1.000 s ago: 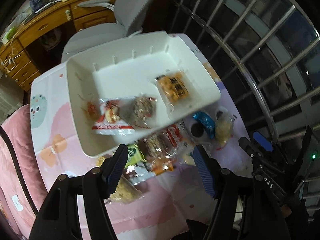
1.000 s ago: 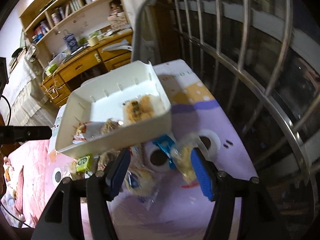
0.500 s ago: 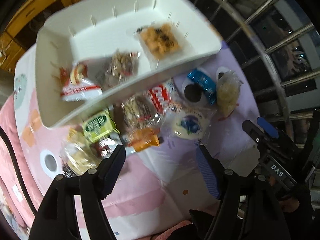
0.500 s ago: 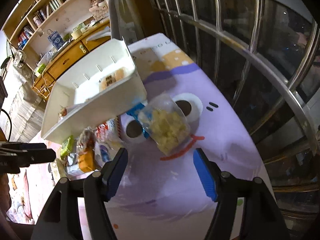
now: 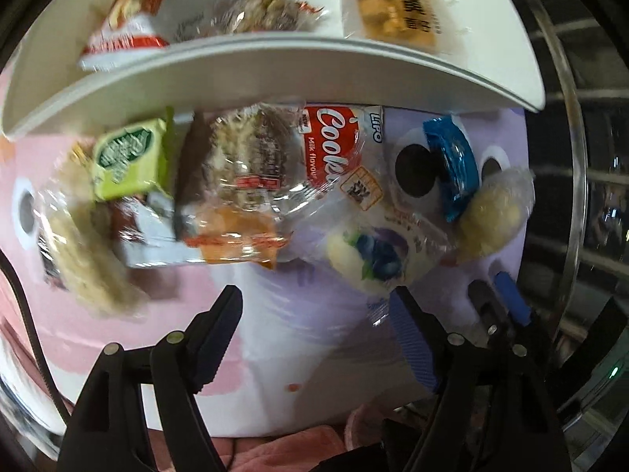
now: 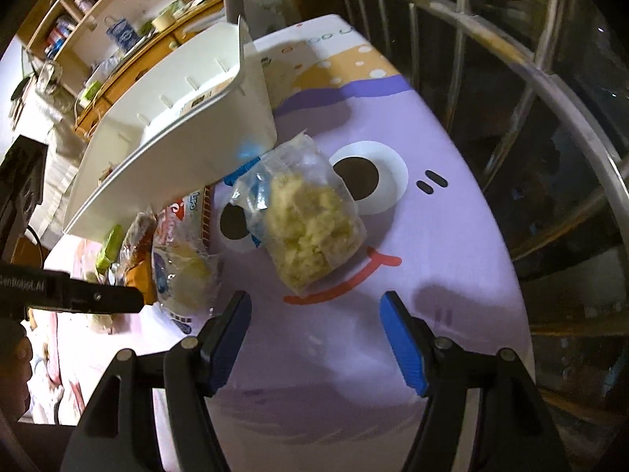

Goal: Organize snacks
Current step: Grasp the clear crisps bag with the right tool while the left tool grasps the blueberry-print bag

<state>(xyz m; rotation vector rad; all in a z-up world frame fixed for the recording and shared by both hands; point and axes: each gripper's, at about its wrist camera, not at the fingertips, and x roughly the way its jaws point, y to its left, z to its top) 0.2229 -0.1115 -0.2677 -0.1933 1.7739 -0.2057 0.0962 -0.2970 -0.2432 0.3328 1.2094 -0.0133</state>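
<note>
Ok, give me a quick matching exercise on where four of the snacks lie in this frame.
Things:
1. orange cracker pack
2. green pack
3. blue wrapper
4. blueberry bun

Places:
A. on the printed cartoon eye
B. inside the white tray
C. nearest the left gripper
D. outside the tray, by its left end

Pairs: 1-B, 2-D, 3-A, 4-C

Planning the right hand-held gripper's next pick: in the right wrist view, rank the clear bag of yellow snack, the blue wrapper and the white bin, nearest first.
1. Clear bag of yellow snack, just ahead, centre.
2. Blue wrapper, behind the bag, left.
3. White bin, upper left, beyond both.
</note>
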